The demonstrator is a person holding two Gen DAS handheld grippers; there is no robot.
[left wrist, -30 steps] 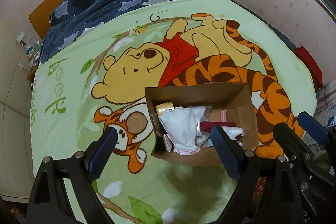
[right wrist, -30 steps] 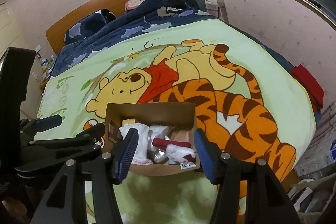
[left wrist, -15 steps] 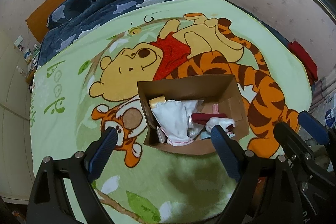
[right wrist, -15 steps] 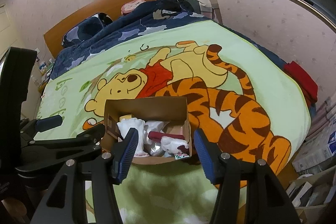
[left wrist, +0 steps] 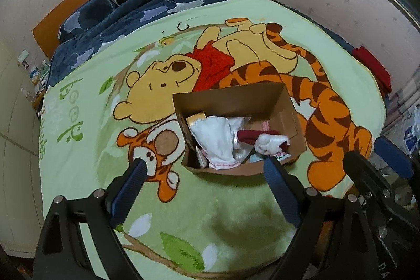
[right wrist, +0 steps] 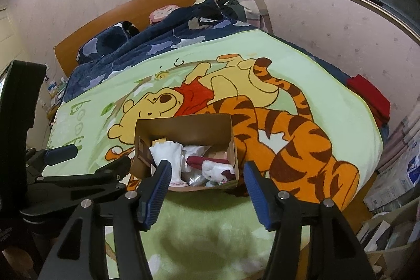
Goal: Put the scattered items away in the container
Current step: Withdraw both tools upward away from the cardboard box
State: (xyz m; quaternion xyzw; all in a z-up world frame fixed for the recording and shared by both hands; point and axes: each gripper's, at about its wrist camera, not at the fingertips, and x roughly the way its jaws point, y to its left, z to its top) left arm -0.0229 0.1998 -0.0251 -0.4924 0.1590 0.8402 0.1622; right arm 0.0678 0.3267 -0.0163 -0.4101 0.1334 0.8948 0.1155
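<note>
Open cardboard box [left wrist: 286, 117] standing on the green cartoon blanket [left wrist: 86, 154] of the bed, over the printed bear and tiger; inside, a white cloth [left wrist: 215, 138] at the left, a dark red roll [left wrist: 249, 136] across the middle, a small white and pink plush thing [left wrist: 270, 143] at the right, a yellowish block [left wrist: 195, 118] in the far left corner; flat packets underneath, too jumbled to make out, possibly paper or foil. Left gripper [left wrist: 204, 172] hovering above the blanket just short of the box's near wall, jaws spread wide, nothing between them. Right gripper [right wrist: 206, 176] likewise above the near edge of the box, jaws partly apart and opening, empty, the box contents seen through the gap. Dark blue quilt [right wrist: 157, 43] bunched at the head of the bed, against a wooden headboard [right wrist: 131, 7].
</note>
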